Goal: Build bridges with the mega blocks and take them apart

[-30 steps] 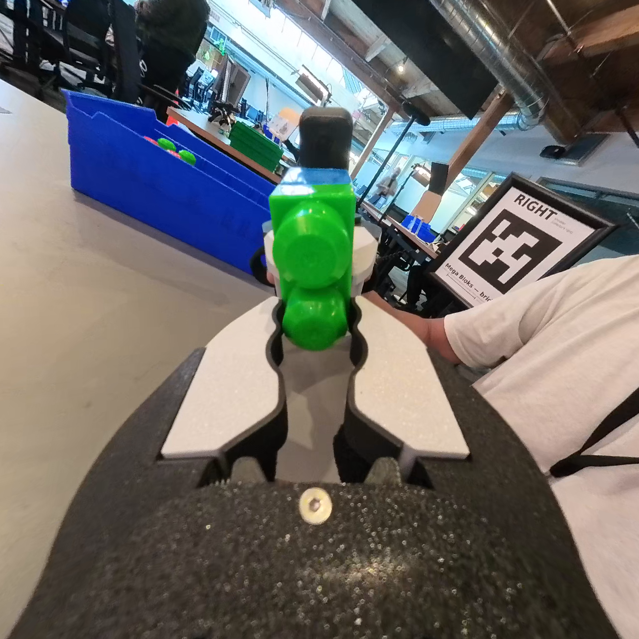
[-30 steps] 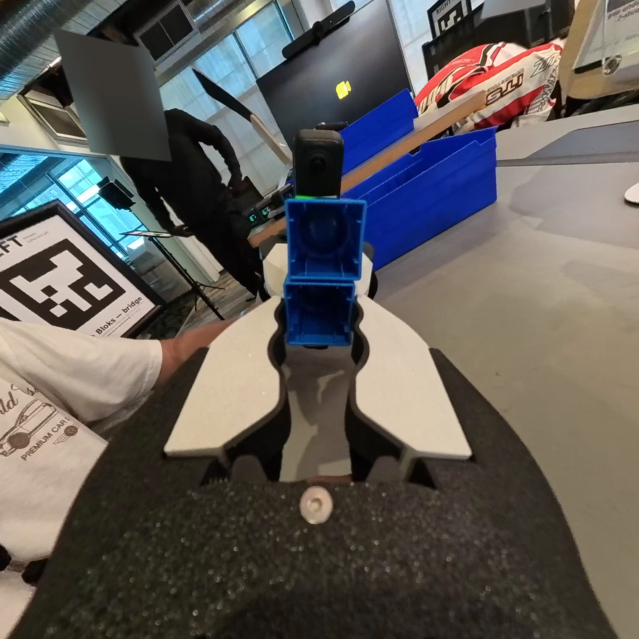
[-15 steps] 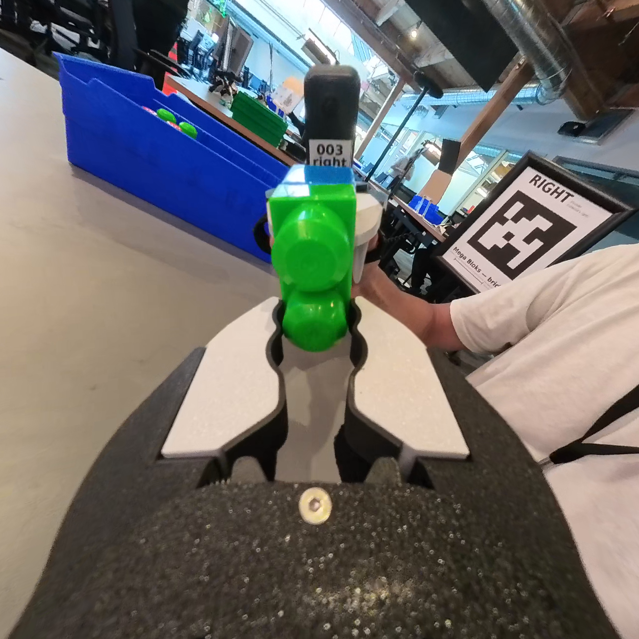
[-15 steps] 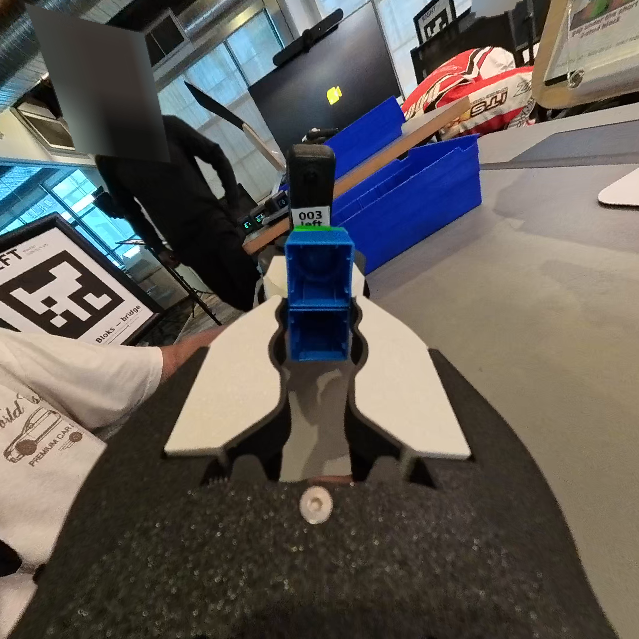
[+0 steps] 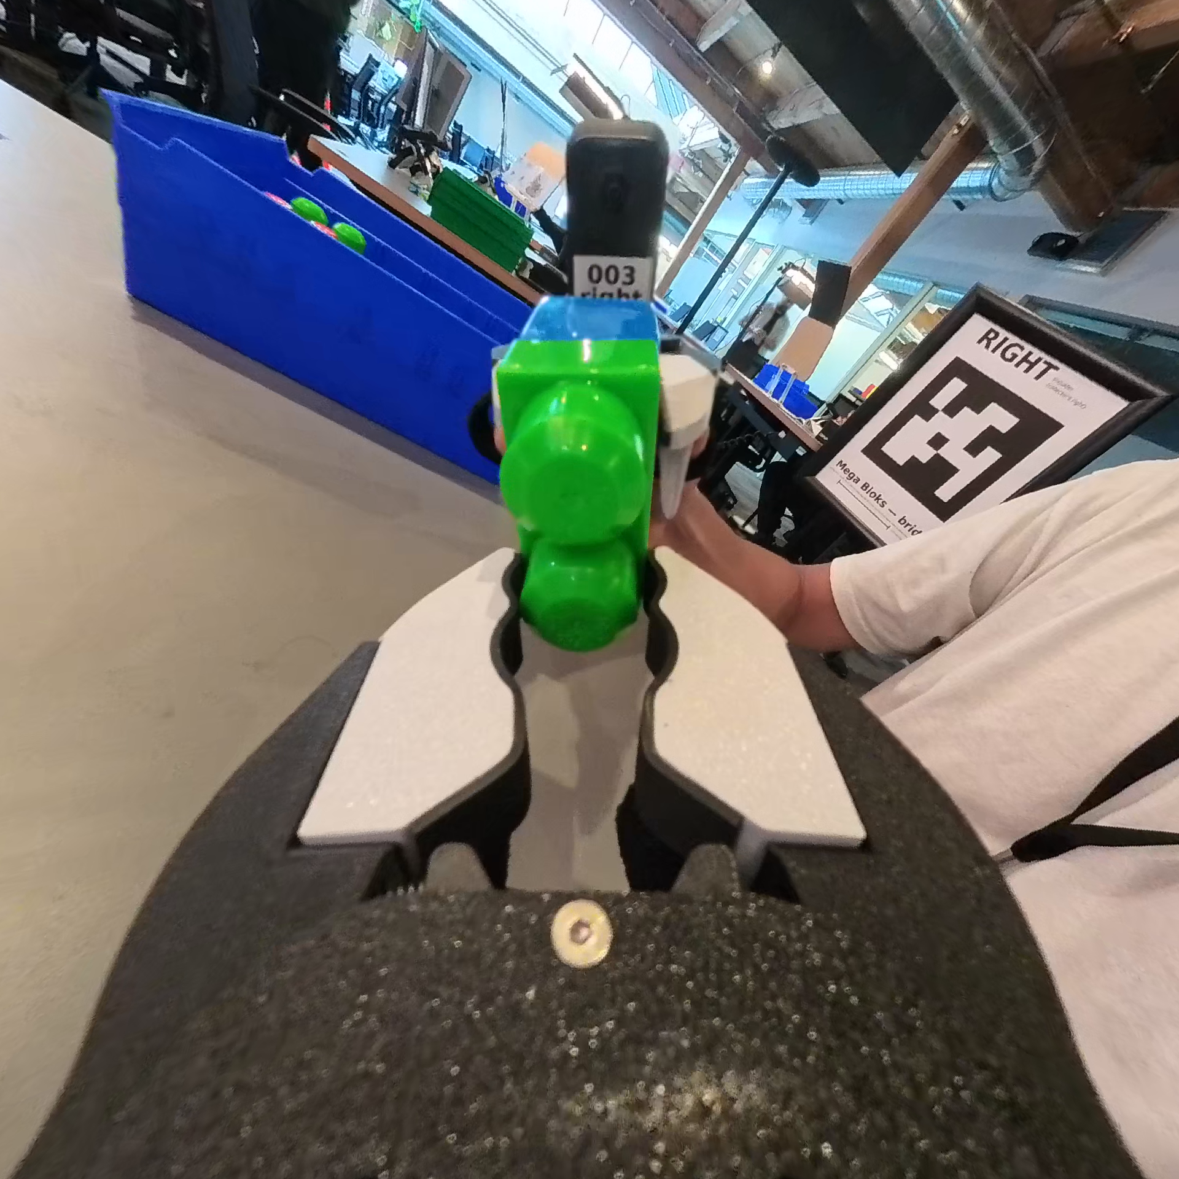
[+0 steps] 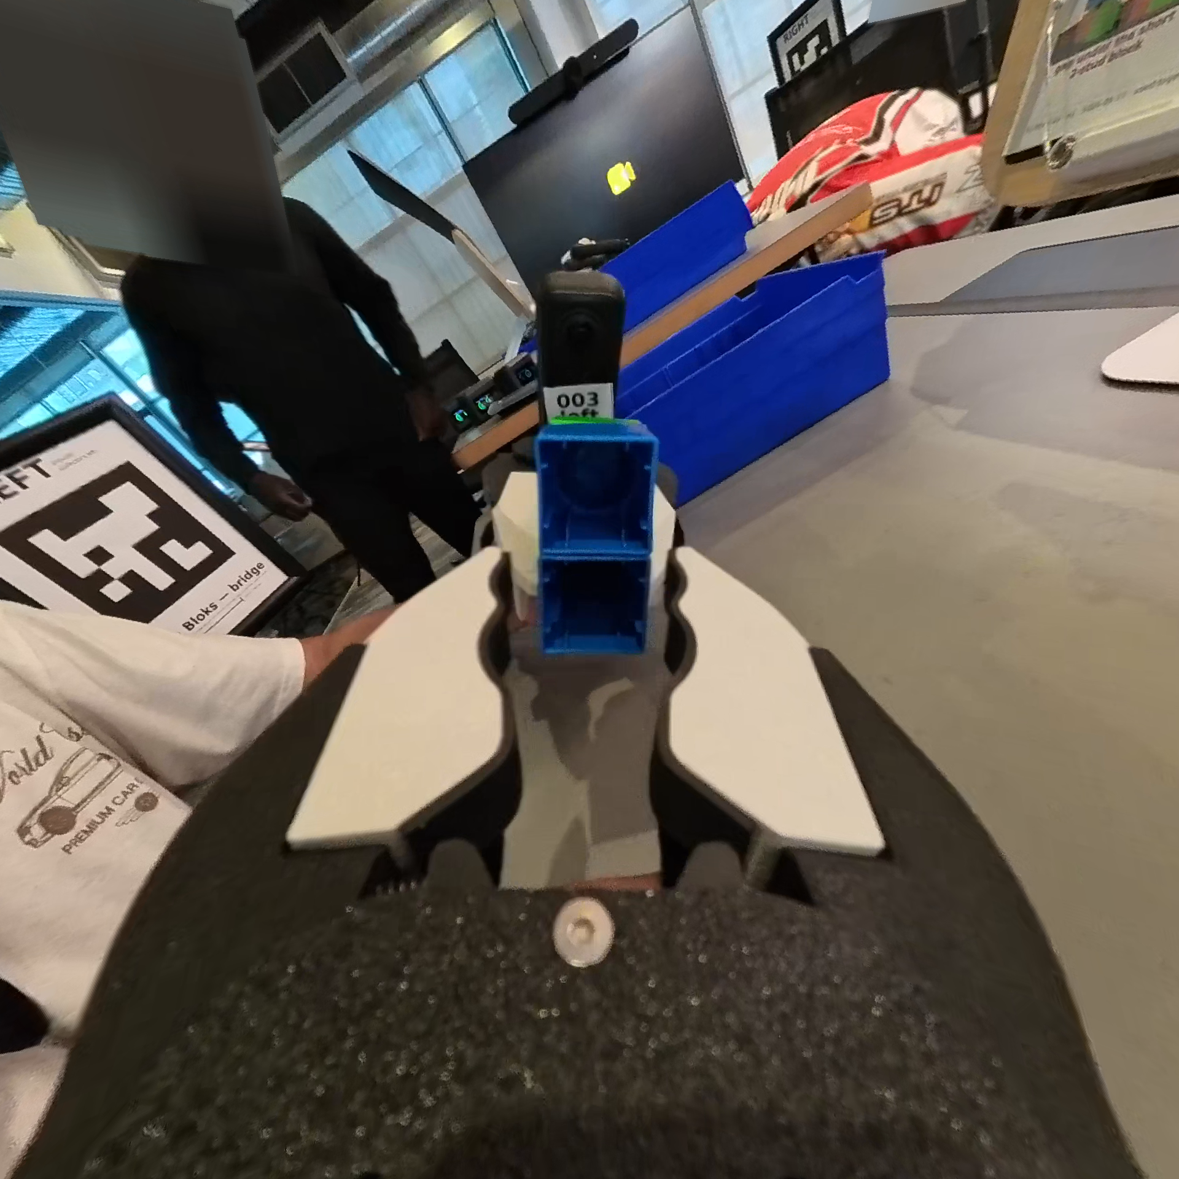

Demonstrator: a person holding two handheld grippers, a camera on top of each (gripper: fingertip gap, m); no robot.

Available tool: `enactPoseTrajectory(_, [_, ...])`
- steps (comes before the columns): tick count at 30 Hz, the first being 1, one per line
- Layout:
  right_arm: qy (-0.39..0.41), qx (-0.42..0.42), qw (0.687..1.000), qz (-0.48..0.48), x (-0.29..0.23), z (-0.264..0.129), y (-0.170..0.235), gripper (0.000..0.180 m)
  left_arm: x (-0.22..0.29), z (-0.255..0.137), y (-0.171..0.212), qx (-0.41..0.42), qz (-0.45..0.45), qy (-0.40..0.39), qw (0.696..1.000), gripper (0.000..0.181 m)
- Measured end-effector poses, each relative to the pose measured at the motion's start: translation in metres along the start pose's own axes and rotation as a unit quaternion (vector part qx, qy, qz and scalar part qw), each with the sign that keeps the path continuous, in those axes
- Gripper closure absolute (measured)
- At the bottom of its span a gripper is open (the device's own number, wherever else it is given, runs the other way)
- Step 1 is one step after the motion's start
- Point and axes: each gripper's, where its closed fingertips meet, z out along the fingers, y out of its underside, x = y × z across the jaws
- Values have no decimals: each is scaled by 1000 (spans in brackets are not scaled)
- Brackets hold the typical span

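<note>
Green plastic fills the left gripper (image 5: 577, 590), clenched on the green block (image 5: 577, 446) with studs facing its camera; a blue block's (image 5: 590, 322) edge shows at twelve o'clock behind it. The right gripper (image 6: 590, 603) grasps that blue block by its hollow underside, probably so opposed pulls can separate them. Blue bin (image 5: 287, 281) at ten o'clock.

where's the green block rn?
In the left wrist view, the green block is centre frame, clamped between the left gripper fingertips and held above the table, with a blue block joined to its far side.
</note>
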Motion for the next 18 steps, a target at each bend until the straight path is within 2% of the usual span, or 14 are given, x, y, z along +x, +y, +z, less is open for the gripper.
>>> enactPoseTrajectory(3, [24, -16, 999, -22, 3, -7, -1, 123, -4, -5, -2, 4, 1, -10, 1000, 146])
enactPoseTrajectory(13, [49, -51, 996, -52, 9, -11, 7, 123, -5, -2, 7, -26, 16, -21, 999, 146])
enactPoseTrajectory(15, [75, -95, 988, -95, 10, -13, 3, 122, -8, -1, 12, -44, 31, -36, 998, 146])
enactPoseTrajectory(18, [94, -171, 963, -185, -3, -11, -23, 127, -14, 0, 19, -71, 51, -63, 994, 146])
